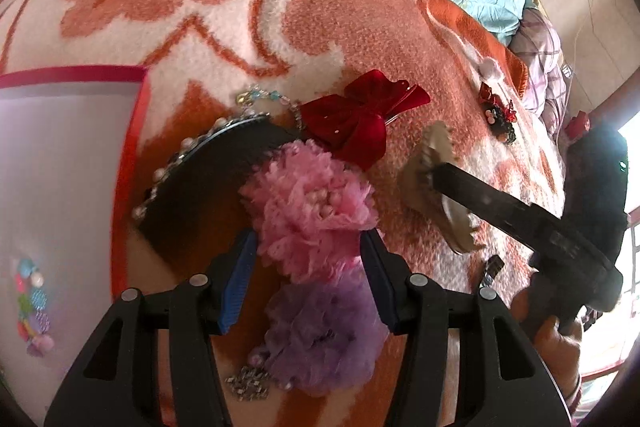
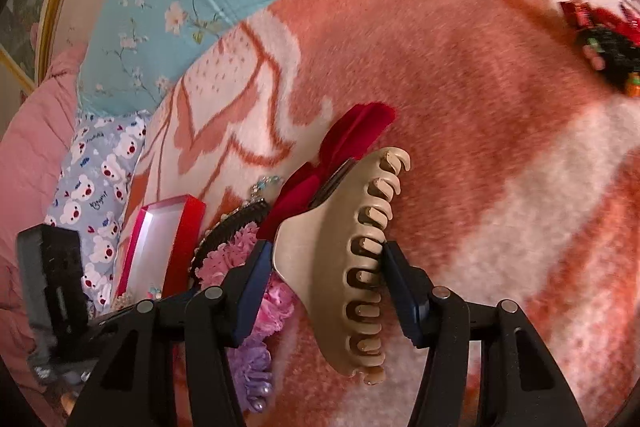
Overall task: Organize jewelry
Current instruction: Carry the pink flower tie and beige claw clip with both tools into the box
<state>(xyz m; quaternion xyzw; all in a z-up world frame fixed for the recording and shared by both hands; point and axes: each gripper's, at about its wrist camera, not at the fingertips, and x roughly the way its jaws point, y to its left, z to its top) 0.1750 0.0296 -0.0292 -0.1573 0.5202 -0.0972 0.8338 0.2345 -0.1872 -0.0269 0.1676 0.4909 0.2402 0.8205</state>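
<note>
- Right gripper (image 2: 324,283) fingers were clamped across the beige claw clip (image 2: 340,267), its long axis crossways to them, teeth facing right.
- Left gripper (image 1: 308,279) fingers stood open, straddling the pink flower hairpiece (image 1: 312,203) without contact.
- Red box (image 2: 188,239) lay left of both, nearer the left gripper; small trinkets (image 1: 32,303) sat inside.

Orange blanket (image 1: 360,27) under scattered hair accessories (image 1: 360,115).

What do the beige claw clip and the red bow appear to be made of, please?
The beige claw clip looks like matte moulded plastic: an even, dull surface with smooth curved teeth. The red bow looks like velvet, with a deep soft sheen and folds; what its metal-looking clasp is made of is unclear.
</note>
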